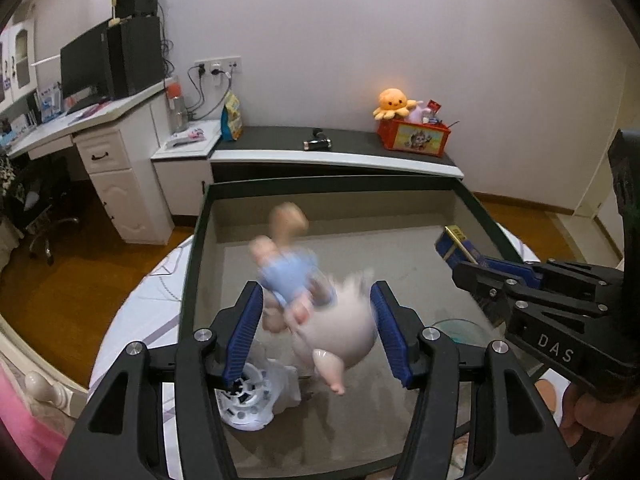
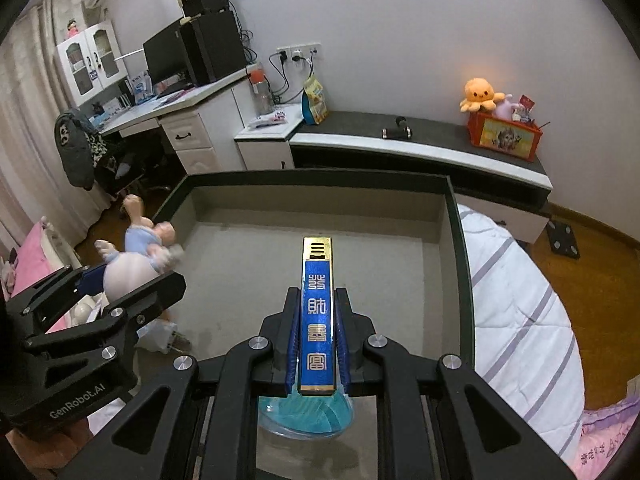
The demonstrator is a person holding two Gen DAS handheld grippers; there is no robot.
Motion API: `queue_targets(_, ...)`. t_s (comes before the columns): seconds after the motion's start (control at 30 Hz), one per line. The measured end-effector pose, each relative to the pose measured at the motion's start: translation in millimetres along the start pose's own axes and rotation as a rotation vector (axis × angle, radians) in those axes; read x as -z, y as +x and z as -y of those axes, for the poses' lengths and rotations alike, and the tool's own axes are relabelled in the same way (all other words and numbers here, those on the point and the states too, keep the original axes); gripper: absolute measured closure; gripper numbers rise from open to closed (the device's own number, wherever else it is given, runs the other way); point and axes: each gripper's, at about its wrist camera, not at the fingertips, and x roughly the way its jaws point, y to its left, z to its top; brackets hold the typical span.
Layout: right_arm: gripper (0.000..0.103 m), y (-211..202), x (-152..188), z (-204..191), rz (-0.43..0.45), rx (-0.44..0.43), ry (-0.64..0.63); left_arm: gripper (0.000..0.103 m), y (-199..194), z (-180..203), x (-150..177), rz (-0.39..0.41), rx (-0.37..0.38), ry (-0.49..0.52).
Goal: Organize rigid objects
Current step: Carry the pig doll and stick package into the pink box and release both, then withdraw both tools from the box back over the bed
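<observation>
My left gripper (image 1: 318, 324) is open, its blue pads wide apart. A doll figure (image 1: 316, 300) in a blue top and pale pink skirt is blurred between and just beyond the pads, over the left part of a grey open-top box (image 1: 200, 216). It also shows in the right wrist view (image 2: 132, 252), beside the left gripper (image 2: 132, 276). My right gripper (image 2: 318, 332) is shut on a long blue and gold box (image 2: 317, 312), held over the grey box (image 2: 456, 240). The blue box also shows in the left wrist view (image 1: 460, 246).
A white round plastic part (image 1: 250, 396) lies in the box's near left corner. A teal glass dish (image 2: 306, 412) sits under the right gripper. Beyond stand a low dark-topped cabinet (image 1: 332, 152), a red toy bin (image 1: 414, 138) and a desk. A striped bedspread (image 2: 516, 312) lies to the right.
</observation>
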Motion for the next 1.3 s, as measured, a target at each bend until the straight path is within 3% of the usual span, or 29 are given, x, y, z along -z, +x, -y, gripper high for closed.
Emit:
queue_targets(0.03,0.081,-1.0,0.9,0.6,0.001,-0.003,0.006,0.029,-3.7,-0.9,0.5,0.012,-0.013,-0.002)
queue_targets(0.07,0.056,-2.3,1.1,1.2,0.003,-0.005,0.009,0.022,-8.2,-0.6,1.1,0.027,-0.025,-0.004)
queue_targets(0.13,0.024,-9.6,2.3,2.1,0.034,0.010,0.016,0.010,-18.7,-3.5,1.6,0.062,-0.045,-0.008)
queue_targets(0.2,0.018,-17.5,2.2,2.9,0.054,-0.014,0.024,0.000,-30.9,-8.8,1.9,0.084,-0.056,-0.012)
queue_targets(0.33,0.000,-38.7,8.1,-1.9,0.098,0.022,0.036,0.000,-60.0,-13.6,5.7,0.129,-0.058,-0.020)
queue_targets(0.6,0.000,-91.7,35.3,-17.4,0.192,-0.004,0.070,0.000,-120.7,-14.6,31.4,0.201,-0.061,-0.030)
queue_targets(0.87,0.000,-128.6,77.7,-28.7,0.230,0.051,0.069,0.000,-171.4,-6.9,76.4,0.229,-0.059,-0.033)
queue_targets(1.3,0.000,-181.3,135.2,-41.2,0.320,0.189,0.075,0.000,-191.7,-8.2,131.9,0.187,-0.064,-0.104)
